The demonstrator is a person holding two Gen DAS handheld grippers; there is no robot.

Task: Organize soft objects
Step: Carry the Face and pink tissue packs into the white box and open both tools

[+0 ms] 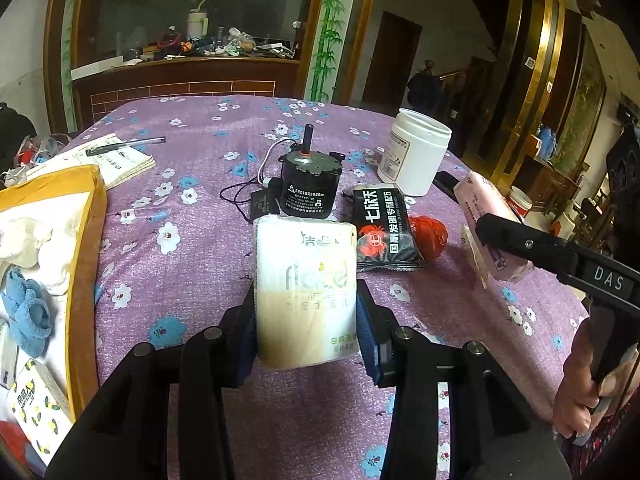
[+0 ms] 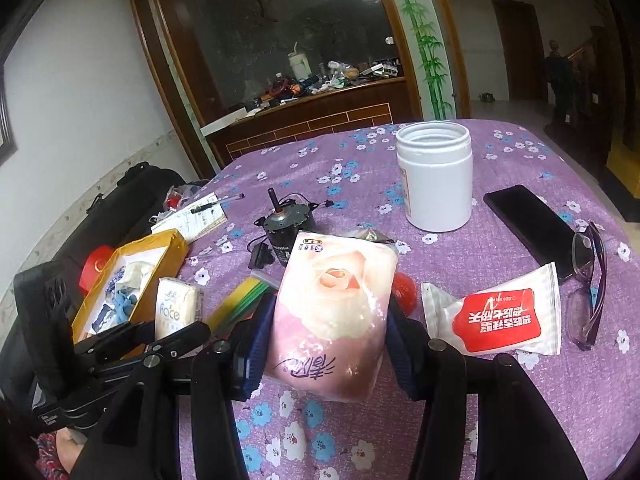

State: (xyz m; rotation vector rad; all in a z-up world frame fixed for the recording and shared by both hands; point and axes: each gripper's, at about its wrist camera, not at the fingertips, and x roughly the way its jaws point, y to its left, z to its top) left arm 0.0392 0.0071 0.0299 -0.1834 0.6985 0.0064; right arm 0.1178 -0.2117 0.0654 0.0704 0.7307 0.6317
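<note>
Two tissue packs are clamped above the purple floral tablecloth (image 1: 200,240): the left gripper (image 1: 306,320) squeezes the white tissue pack (image 1: 306,288), the right gripper (image 2: 328,340) pinches the pink rose tissue pack (image 2: 332,312); the yellow box (image 1: 86,240) sits at the cloth's left edge, holding other soft items

The yellow box (image 1: 86,264) at nine o'clock in the left wrist view runs off the frame edge. The red ball (image 2: 405,289) hides mostly behind the pink tissue pack (image 2: 334,316). Small print on the motor (image 1: 306,184) is unreadable.
</note>
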